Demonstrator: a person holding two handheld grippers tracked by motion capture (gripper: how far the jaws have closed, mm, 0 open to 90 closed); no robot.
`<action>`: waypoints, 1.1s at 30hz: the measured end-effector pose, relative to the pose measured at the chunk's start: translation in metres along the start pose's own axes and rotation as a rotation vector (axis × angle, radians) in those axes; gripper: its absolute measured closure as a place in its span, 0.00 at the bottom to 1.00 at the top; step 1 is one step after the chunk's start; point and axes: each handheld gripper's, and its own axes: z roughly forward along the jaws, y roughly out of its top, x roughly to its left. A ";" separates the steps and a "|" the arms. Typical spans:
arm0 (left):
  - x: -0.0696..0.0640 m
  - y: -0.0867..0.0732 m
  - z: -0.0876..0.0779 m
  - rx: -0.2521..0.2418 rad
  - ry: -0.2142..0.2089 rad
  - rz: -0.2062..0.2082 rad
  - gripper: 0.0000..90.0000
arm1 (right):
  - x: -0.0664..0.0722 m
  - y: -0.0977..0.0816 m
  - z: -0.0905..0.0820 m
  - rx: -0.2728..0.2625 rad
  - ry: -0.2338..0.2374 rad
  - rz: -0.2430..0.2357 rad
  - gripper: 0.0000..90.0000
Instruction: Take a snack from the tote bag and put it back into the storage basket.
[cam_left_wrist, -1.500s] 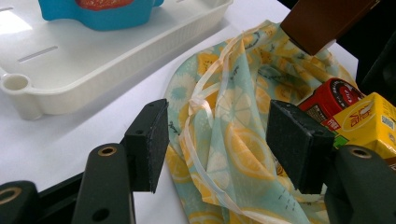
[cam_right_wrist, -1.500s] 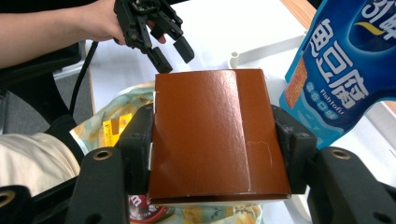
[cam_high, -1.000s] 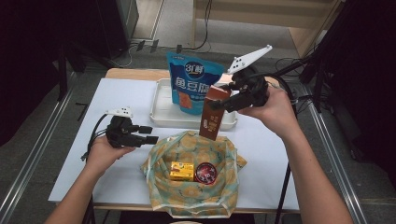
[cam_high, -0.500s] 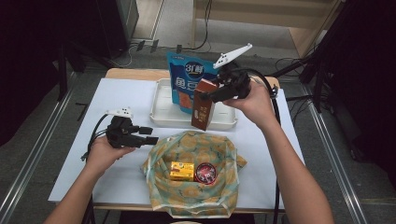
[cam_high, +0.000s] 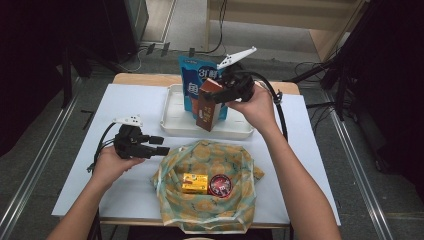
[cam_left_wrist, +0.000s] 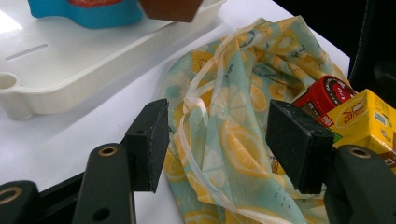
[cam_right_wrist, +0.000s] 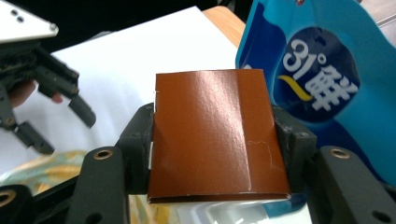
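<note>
My right gripper (cam_high: 216, 96) is shut on a tall brown carton (cam_high: 207, 106), clamped by its top (cam_right_wrist: 212, 133) between both jaws. The carton hangs tilted over the white tray (cam_high: 175, 117), in front of a blue snack bag (cam_high: 197, 77) that stands in the tray (cam_right_wrist: 317, 74). My left gripper (cam_high: 162, 145) rests open on the table at the left edge of a lemon-print cloth bag (cam_high: 210, 200). Its jaws straddle the bag's rim (cam_left_wrist: 224, 140) without pressing it. Inside the bag lie a yellow box (cam_high: 195, 183) and a red-lidded jar (cam_high: 219, 184).
The white table (cam_high: 125, 105) has bare room left of the tray. Cables trail from both grippers. Metal rails run along the floor on both sides. The jar (cam_left_wrist: 327, 95) and yellow box (cam_left_wrist: 369, 119) sit close to my left gripper's right jaw.
My right gripper has carried the brown carton leftward and down, from beside the tray's right end to above the tray's middle. The left gripper has stayed put.
</note>
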 end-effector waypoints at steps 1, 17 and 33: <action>0.000 0.000 0.000 0.000 -0.001 0.002 0.44 | 0.000 0.001 0.003 -0.006 -0.002 0.001 0.49; -0.001 0.000 0.003 0.010 -0.011 0.008 0.44 | 0.003 0.003 0.031 -0.074 -0.021 0.013 0.49; -0.001 -0.001 0.003 0.013 -0.012 0.006 0.44 | 0.003 -0.031 0.049 -0.092 -0.030 0.044 0.49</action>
